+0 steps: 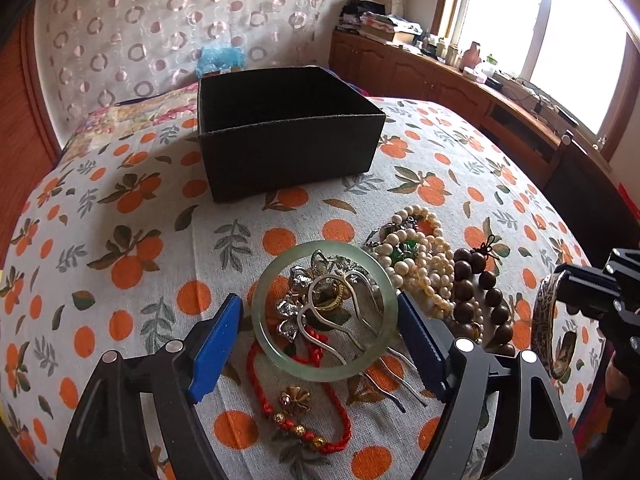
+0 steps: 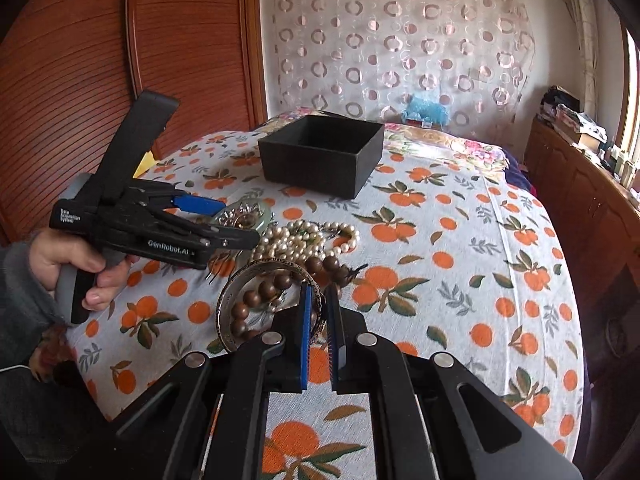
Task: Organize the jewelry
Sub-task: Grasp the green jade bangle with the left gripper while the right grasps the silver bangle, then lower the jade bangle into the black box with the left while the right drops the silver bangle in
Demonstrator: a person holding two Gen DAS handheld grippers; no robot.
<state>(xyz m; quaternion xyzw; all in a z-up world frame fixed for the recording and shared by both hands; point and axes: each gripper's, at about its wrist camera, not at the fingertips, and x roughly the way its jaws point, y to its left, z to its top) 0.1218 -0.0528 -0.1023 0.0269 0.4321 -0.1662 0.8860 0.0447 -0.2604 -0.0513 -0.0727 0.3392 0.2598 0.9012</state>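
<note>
- The right tool (image 2: 318, 308) is clamped on the rim of a patterned metal bangle (image 2: 240, 292), its blue pads pinching the band edge-on. A thin, hard, curved rim gives little contact, so the bangle could pivot or slip out on the way to the box.
- A string of dark wooden beads (image 2: 276, 284) shows through the bangle's ring; I cannot tell whether it threads through or simply lies behind. If threaded, lifting would drag it along.
- The left tool (image 1: 320, 320) is spread wide, its fingers straddling a pale green jade-like bangle (image 1: 326, 364), holding nothing. The bangle is smooth, glossy and rigid, so closing across its outer edge may squirt it sideways.
- Inside that ring lie silver hairpins (image 1: 344, 320) with long prongs and leafy ornaments, plus a gold ring; the prongs run under the bangle and could snag it.
- A red braided cord bracelet (image 1: 304, 432) with gold beads lies partly under the jade ring, soft and limp.
- The pearl necklace (image 1: 420, 260) is heaped in loose tangled loops and could catch on neighbours.
- The black box (image 1: 288, 136), matte and open-topped, sits well apart on the bed's orange-print cloth (image 1: 120, 280). No jewelry shows in what can be seen of the box.
</note>
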